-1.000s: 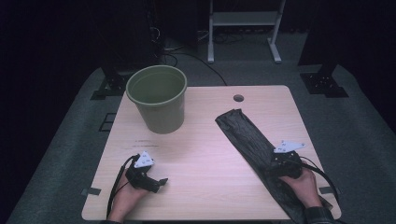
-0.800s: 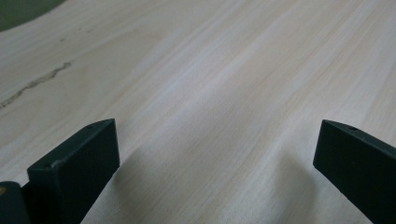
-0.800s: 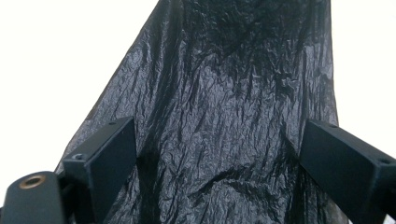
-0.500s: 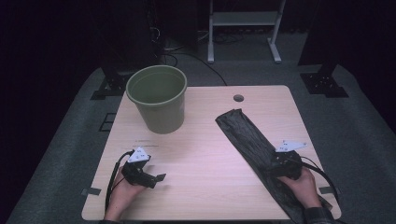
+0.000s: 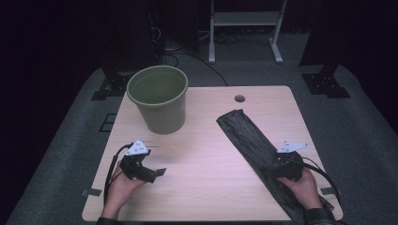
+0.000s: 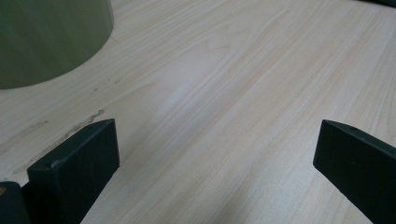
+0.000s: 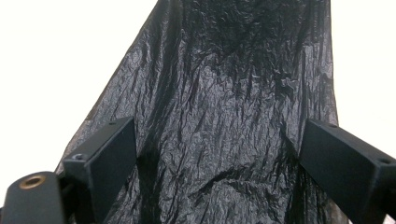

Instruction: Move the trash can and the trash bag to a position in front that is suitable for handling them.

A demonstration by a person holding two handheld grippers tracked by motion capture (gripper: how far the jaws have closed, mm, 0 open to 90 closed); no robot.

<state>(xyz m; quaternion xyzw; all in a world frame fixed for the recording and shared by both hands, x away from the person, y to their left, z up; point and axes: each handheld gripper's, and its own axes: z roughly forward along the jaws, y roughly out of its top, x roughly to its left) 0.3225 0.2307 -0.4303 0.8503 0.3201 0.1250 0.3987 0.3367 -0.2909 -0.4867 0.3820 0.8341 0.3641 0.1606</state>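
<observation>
A long black plastic bag (image 5: 253,143) lies flat on the right half of the wooden table (image 5: 206,154), stretched from mid-table to the front right corner. My right gripper (image 5: 281,157) rests over its near part, open, with crinkled bag (image 7: 224,107) lying between and beneath the two jaws. An olive green bucket (image 5: 158,99) stands upright and empty at the back left. My left gripper (image 5: 152,169) sits low at the front left, open over bare wood (image 6: 219,107), and the bucket's side (image 6: 46,37) is close at its upper left.
A round cable hole (image 5: 240,98) sits near the table's back edge. Beyond the table are a metal stand (image 5: 244,23), cables on the grey floor and dark equipment. Tape marks (image 5: 91,192) lie at the front corners.
My left gripper has drifted slightly back toward the front edge and turned a little. The right gripper and bag have hardly moved.
</observation>
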